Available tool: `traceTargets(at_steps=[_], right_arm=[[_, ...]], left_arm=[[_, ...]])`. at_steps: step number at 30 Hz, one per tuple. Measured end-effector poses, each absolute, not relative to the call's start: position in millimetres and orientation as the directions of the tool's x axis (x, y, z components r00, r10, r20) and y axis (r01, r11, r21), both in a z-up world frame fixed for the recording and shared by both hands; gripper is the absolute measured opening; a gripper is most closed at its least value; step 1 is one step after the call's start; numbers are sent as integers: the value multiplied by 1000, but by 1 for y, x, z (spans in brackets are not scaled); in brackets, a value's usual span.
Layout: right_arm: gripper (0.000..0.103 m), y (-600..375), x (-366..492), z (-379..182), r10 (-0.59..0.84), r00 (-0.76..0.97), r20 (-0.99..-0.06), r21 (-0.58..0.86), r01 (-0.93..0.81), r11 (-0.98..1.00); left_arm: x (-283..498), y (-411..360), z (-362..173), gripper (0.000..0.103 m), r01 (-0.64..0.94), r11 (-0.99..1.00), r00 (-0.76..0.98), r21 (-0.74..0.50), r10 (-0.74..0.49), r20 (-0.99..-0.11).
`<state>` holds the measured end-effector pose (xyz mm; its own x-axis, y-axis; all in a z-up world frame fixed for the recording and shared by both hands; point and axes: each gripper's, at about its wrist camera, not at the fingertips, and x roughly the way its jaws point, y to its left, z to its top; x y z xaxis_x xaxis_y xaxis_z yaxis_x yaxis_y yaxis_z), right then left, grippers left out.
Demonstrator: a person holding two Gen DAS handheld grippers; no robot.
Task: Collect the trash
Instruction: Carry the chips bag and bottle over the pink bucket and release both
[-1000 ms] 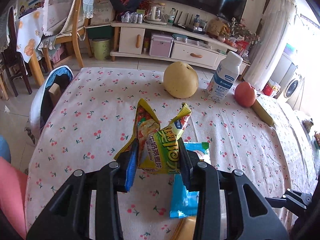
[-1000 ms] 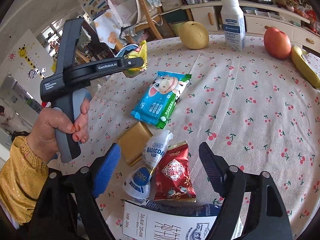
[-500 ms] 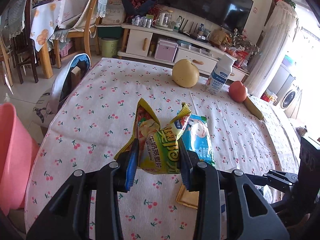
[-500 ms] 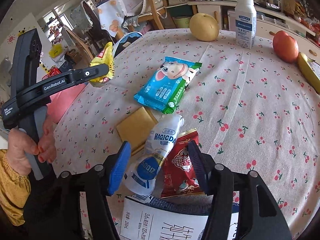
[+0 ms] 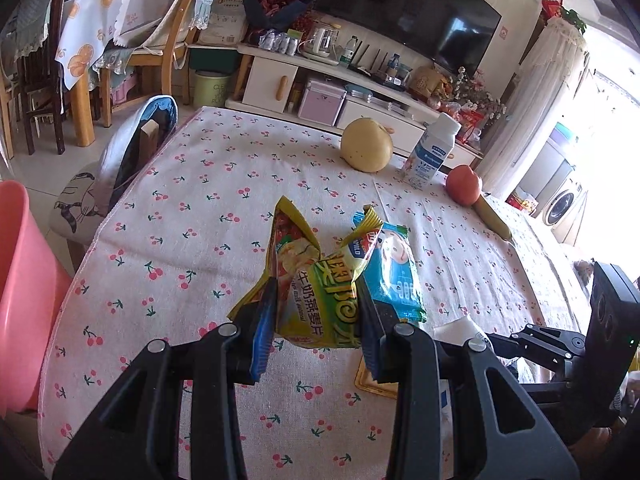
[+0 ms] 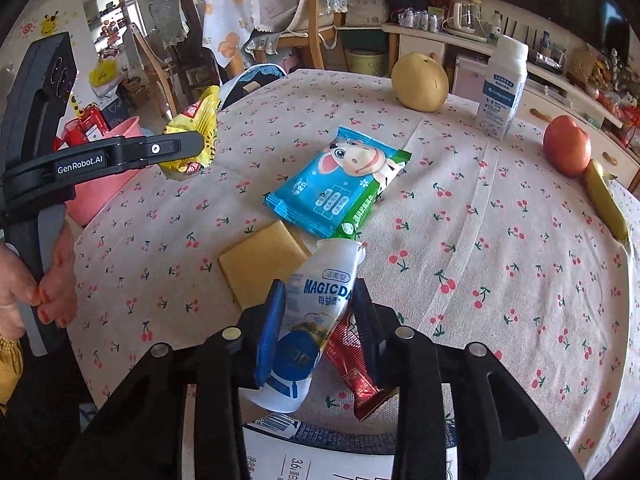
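A pink bin [image 6: 102, 184] stands off the left edge of the counter [image 6: 480, 240]; its inside is hidden in both views, though red packets [image 6: 90, 124] show just behind its rim in the right wrist view. A white milk bottle [image 6: 502, 88] stands upright and capped at the far side of the counter, beside a yellow pear [image 6: 420, 87], with a red apple [image 6: 567, 150] and a banana [image 6: 606, 204] further right. The left gripper [image 5: 316, 312] is clenched on a crumpled yellow-green snack wrapper [image 5: 320, 292], which sits squarely between its fingers [image 5: 264, 328], lifted clear of the cloth and held near the counter's left edge, close to the bin. The right gripper [image 6: 316, 320] has just been closing its fingers [image 6: 270, 324] around a flattened white yogurt pouch [image 6: 316, 312] that lies on the counter with its open neck pointing away; the blue pad touches the pouch's left side, while the right finger stands at its other side, over a red foil sachet [image 6: 352, 368] that lies partly under the pouch, and I cannot tell whether that pad presses yet. A tan square card [image 6: 262, 266] lies just left of the pouch, a blue-green wipes pack [image 6: 340, 184] just beyond it, and a printed white carton [image 6: 340, 456] at the near edge. A hand [image 6: 24, 292] grips the left gripper's handle.
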<state>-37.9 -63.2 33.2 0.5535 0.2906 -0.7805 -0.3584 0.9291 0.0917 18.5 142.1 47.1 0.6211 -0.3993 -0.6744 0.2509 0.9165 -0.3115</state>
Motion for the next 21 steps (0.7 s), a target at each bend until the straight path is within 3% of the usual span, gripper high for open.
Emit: traceTargets(at_steps=[10,21], right_arm=[[29,-56,-36,43,264,616,-742,87,-302,949],[28,-56,-35,70,281,677,-680,180,-218,959]], left_arm=[[18,157,48,38,264,894,611,-361,-445,-655],[14,187,64,39,242,886,656,-395,-450,-607]])
